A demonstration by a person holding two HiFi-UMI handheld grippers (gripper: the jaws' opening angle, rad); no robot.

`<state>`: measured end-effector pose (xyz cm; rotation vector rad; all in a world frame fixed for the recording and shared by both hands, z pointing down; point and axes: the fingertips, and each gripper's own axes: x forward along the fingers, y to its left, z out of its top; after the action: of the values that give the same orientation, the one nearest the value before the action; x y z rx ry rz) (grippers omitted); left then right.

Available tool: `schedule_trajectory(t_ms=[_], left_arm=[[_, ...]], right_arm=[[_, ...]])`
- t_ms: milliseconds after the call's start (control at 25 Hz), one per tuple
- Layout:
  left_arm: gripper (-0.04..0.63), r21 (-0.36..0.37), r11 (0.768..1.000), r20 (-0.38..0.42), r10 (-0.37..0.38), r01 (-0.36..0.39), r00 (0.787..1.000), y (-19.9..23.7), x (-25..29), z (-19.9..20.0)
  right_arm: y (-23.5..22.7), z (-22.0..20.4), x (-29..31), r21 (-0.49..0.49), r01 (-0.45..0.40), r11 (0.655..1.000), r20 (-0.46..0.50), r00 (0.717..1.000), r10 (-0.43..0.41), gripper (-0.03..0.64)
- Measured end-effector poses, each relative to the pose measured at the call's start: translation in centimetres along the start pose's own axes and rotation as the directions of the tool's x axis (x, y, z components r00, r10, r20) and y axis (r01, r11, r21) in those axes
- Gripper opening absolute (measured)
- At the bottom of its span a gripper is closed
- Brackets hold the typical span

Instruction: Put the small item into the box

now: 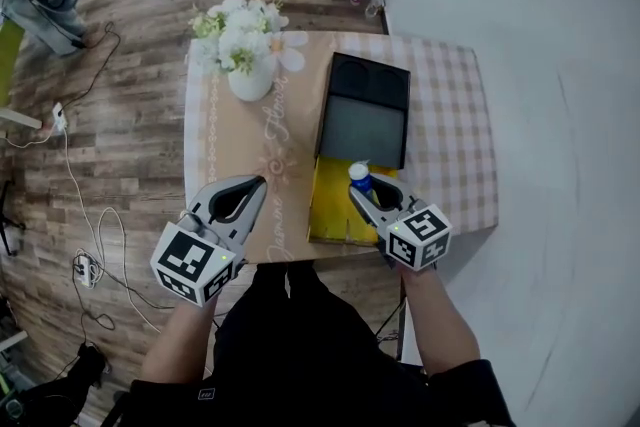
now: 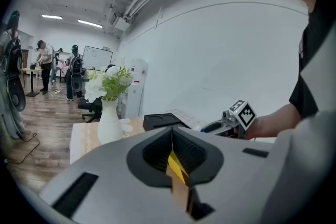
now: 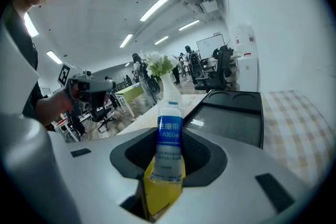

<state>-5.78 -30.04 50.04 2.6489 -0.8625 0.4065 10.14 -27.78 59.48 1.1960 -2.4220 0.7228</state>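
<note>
— The right gripper's (image 1: pixel 365 193) jaws pinch the bottle (image 3: pixel 169 149) over the yellow box (image 1: pixel 335 210). The left gripper's (image 1: pixel 255 186) jaws are pressed together, empty.
— If released tilted, I think the bottle may roll out onto the worktop (image 1: pixel 240 165).

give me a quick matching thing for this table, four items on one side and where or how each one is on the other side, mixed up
Things
1. small bottle
2. vase
3. black tray
4. left gripper

Place or state
a. jaws together, holding nothing
b. flat on the table, just beyond the yellow box
c. clamped in the right gripper
d. far-left part of the table, holding white flowers

Pairs: 1-c, 2-d, 3-b, 4-a
</note>
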Motion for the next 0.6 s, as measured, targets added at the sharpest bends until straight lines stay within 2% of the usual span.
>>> schedule_trajectory(t_ms=[320, 600], left_arm=[[0.014, -0.018, 0.999, -0.003, 0.032, -0.032, 0.999, 0.5, -1.0, -0.5], [0.014, -0.025, 0.997, 0.011, 0.077, -0.077, 0.997, 1.2, -2.6, -0.1]], right_arm=[[-0.7, -5.1, 2.6, -0.033, 0.015, 0.999, -0.187, 0.982, -0.021, 0.143], [-1.1, -8.4, 4.2, -0.065, 0.014, 0.998, -0.329, 0.944, -0.035, 0.144]])
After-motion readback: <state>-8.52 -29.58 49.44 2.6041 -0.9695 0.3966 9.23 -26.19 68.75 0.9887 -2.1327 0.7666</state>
